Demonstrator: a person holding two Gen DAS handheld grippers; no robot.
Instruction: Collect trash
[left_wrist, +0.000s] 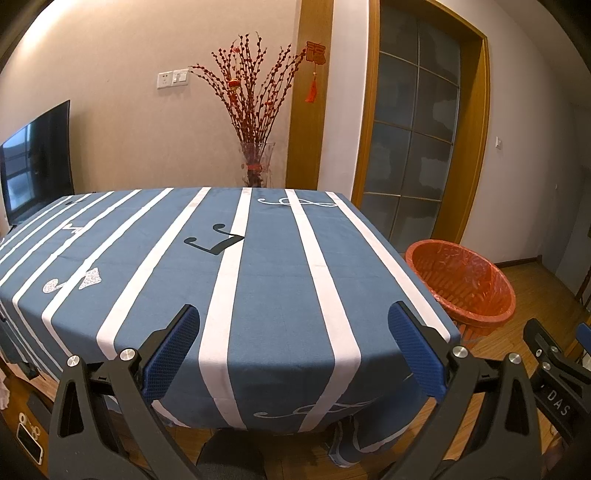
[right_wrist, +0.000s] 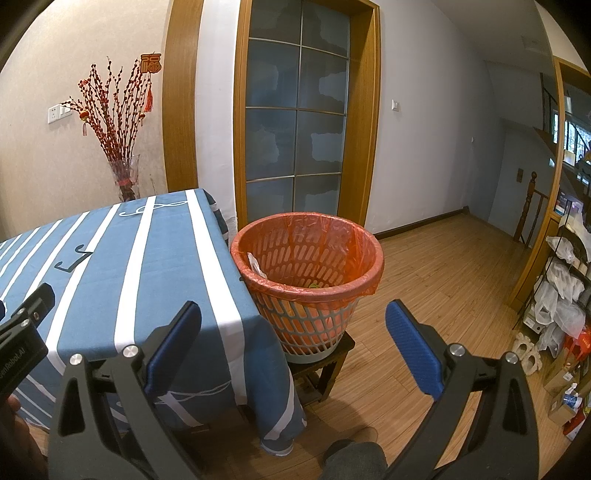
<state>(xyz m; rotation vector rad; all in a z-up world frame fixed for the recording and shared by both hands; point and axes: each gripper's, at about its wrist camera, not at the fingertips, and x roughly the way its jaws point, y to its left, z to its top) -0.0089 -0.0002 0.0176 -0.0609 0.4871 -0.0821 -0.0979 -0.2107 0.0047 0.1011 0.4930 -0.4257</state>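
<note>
Reference landmark: table (left_wrist: 258, 280), covered by a blue cloth with white stripes and musical-note motifs. Behind the table stands a beige wall (left_wrist: 129, 110) carrying a white switch and socket plate (left_wrist: 172, 78). A glass vase of red-berried branches (left_wrist: 255, 162) stands behind the table's far edge. A dark television screen (left_wrist: 37, 158) sits beyond the table's far left corner. Right of the table is a wood-framed frosted glass door (right_wrist: 295, 122). Wood plank flooring (right_wrist: 443, 288) extends right of the table toward cluttered shelving (right_wrist: 565, 295)
</note>
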